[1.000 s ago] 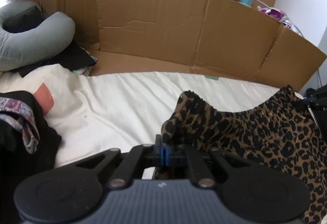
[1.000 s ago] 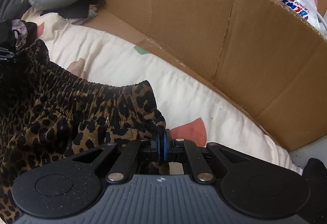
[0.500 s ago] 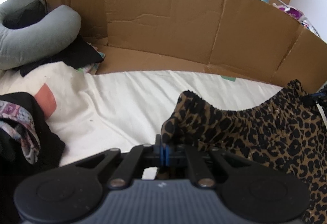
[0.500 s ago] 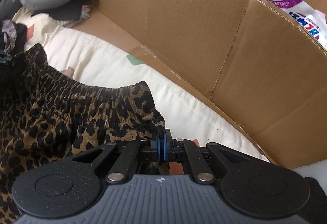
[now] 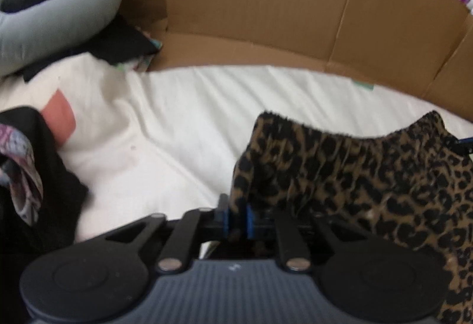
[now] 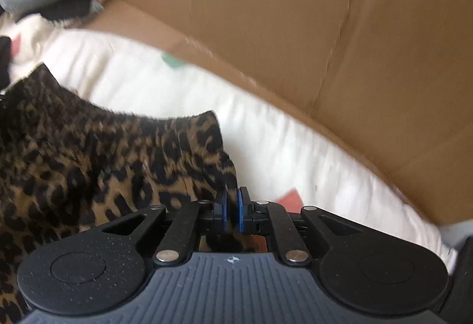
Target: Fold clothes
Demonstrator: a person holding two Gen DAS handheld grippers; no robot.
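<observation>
Leopard-print garment hangs by its elastic waistband above the white bedding, left gripper pinching one waistband corner and right gripper pinching the other, blue pads pressed on cloth. Waistband runs side to side between the grippers, facing the cardboard wall; body drops toward the camera, length hidden. Judgement: keep both pinches level and the band taut so it lies flat without bunching.
</observation>
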